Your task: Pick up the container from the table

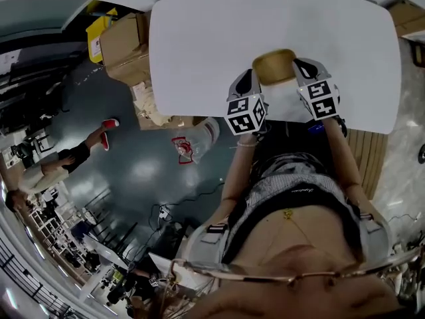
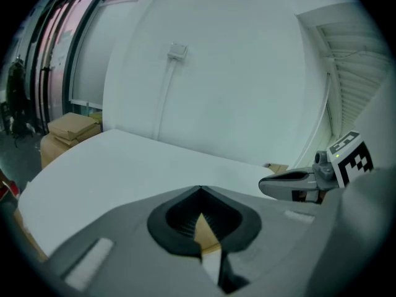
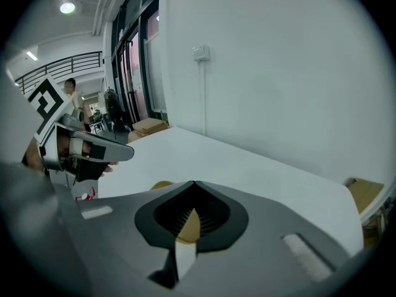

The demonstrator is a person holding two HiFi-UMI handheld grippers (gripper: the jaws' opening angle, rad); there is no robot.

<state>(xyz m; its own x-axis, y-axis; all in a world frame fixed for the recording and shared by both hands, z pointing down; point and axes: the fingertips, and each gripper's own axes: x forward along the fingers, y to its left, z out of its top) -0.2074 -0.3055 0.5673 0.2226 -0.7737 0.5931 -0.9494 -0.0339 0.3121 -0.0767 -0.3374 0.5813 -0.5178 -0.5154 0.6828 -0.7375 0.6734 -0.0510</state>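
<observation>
Flanking the round tan container (image 1: 273, 66) on the white tabletop (image 1: 199, 58): it sits just right of my left gripper (image 1: 253, 76) and just left of my right gripper (image 1: 301, 65), equally near both. Both are pinched closed, holding nothing. Near edge close behind me, open room beyond.

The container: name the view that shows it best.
Head view: it shows the container from above on the table, with nearly its whole rim visible. The left and right gripper views each show only a tan sliver of it past their own jaws.
</observation>
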